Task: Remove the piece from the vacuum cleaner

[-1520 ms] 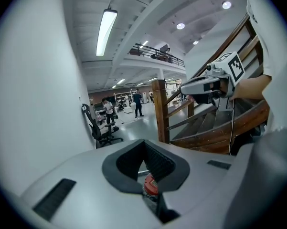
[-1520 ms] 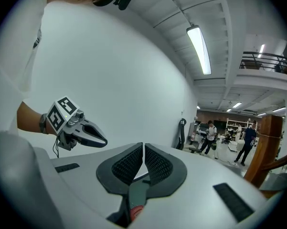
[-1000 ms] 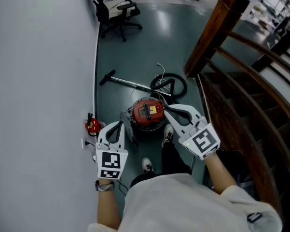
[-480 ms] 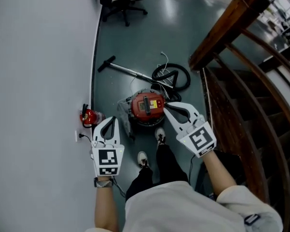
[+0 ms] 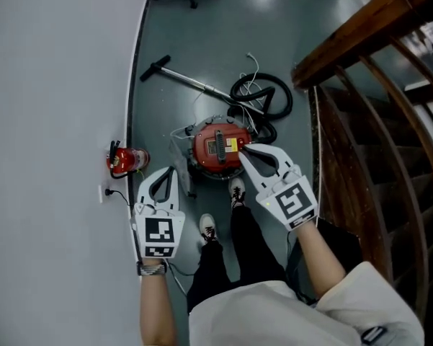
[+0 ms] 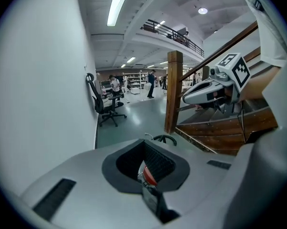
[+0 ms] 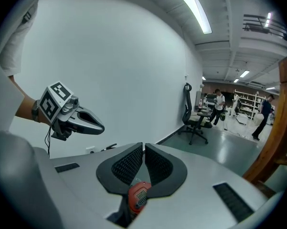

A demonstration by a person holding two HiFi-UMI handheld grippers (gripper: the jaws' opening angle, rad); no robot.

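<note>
The person is standing over the red vacuum cleaner [image 5: 217, 148], which is sitting on the grey floor [image 5: 202, 42] just in front of the shoes [image 5: 208, 229]. Its black hose [image 5: 263, 96] is lying coiled just behind it. A long metal tube [image 5: 191, 80] is lying farther away, near the white wall [image 5: 50, 85].

The left gripper [image 5: 168, 171] is hanging left of the vacuum cleaner, with its jaws pressed together and nothing between them. The right gripper [image 5: 242, 150] is hovering over the vacuum cleaner's right edge, jaws also closed and empty. A red fire extinguisher [image 5: 122, 159] is lying beside the wall.
</note>
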